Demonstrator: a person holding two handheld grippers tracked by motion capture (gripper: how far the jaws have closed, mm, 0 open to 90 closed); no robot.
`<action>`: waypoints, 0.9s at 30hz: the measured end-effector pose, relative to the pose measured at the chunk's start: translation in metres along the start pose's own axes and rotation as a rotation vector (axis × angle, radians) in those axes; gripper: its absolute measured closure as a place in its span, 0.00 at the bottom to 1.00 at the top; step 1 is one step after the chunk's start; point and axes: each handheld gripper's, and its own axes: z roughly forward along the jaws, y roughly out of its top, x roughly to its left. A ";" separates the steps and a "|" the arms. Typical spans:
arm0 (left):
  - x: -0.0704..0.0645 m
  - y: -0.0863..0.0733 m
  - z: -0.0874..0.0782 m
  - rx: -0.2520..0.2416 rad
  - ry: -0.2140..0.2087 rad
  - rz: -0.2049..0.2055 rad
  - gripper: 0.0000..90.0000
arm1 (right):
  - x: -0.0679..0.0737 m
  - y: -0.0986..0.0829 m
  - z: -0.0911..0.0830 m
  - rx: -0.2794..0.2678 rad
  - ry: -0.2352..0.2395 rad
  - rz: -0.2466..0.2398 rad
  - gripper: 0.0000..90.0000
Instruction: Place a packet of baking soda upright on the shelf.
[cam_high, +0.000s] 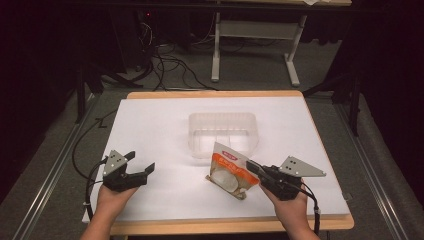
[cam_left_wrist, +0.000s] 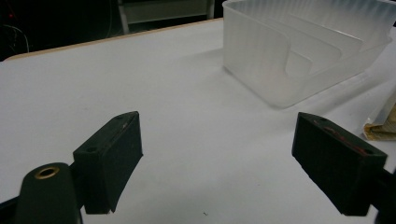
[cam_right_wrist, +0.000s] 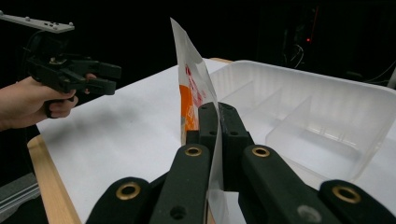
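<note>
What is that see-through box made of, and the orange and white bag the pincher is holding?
The see-through box looks like frosted, cloudy plastic: the dividers show through its walls. The orange and white bag seems to be thin, shiny plastic film, glossy and printed, standing stiffly where the right gripper pinches its edge.

Left claw (cam_high: 140, 166): matte black body, two blocky black jaws with flat rectangular pads; faint reddish scuffing on one pad edge. Brass-coloured bushing set in the linkage arm behind the pad. Grey three-cornered plate on top of the body, small screws at its corners. Black cable looping off behind the plate.

Right claw (cam_high: 251, 167): same black build; four brass-ringed pivot holes along the rounded linkage arms behind the jaws. Grey three-cornered plate on top. Black cable trailing below the plate.

Hands: bare, no sleeves visible.
</note>
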 end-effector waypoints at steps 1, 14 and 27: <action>0.000 0.000 0.000 0.000 0.000 0.001 0.18 | 0.000 0.000 -0.001 0.001 -0.007 -0.004 1.00; 0.001 0.000 -0.001 -0.006 0.002 -0.002 0.18 | -0.003 0.003 -0.006 -0.016 -0.028 0.000 1.00; 0.001 0.000 0.000 -0.002 0.001 0.001 0.18 | -0.006 0.010 -0.011 -0.046 -0.042 0.019 1.00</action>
